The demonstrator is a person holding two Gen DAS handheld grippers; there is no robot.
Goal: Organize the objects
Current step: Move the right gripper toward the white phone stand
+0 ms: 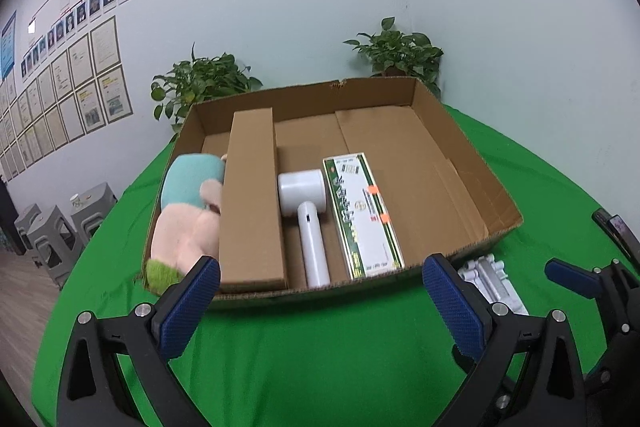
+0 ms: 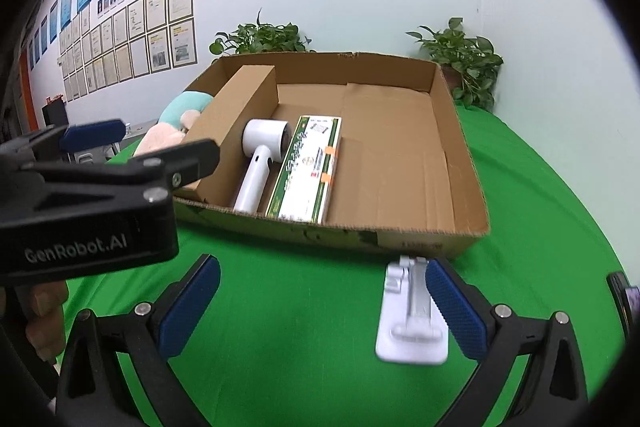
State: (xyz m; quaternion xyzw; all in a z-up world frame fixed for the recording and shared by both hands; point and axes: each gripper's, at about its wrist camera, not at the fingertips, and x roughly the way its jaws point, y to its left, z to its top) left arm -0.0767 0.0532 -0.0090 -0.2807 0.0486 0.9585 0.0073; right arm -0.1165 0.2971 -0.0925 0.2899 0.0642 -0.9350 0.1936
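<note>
Tabletop (image 1: 320,347): covered in green cloth; carries a shallow open cardboard box (image 1: 460,131) and a white plastic bracket (image 2: 412,323).
Cardboard box contents, left to right in the left wrist view: plush toy (image 1: 188,219), long brown carton (image 1: 250,203), white handheld appliance (image 1: 306,211), green-and-white printed carton (image 1: 362,219).
Plush toy: pink body, teal top, green tuft at the near end; lies against the box's left wall, just beside the brown carton.
Brown carton: lies lengthwise, running from near wall toward far wall.
White handheld appliance: round head toward the far wall, handle toward the near wall; lies between the brown carton and the printed carton.
Printed carton: flat on the box floor, two orange tape tabs on its right edge; right half of the box floor is bare.
White plastic bracket: on the cloth outside the box, just in front of its near wall, toward the right corner.
Left gripper (image 1: 320,303): jaws spread wide, nothing between them; held over the cloth in front of the box.
Right gripper (image 2: 322,301): jaws spread wide, holding nothing; its right pad overlaps the bracket in the view, contact cannot be told.
Background: two potted plants (image 1: 400,51) behind the box, framed papers (image 1: 92,75) on the wall, grey stools (image 1: 52,235) at left.
</note>
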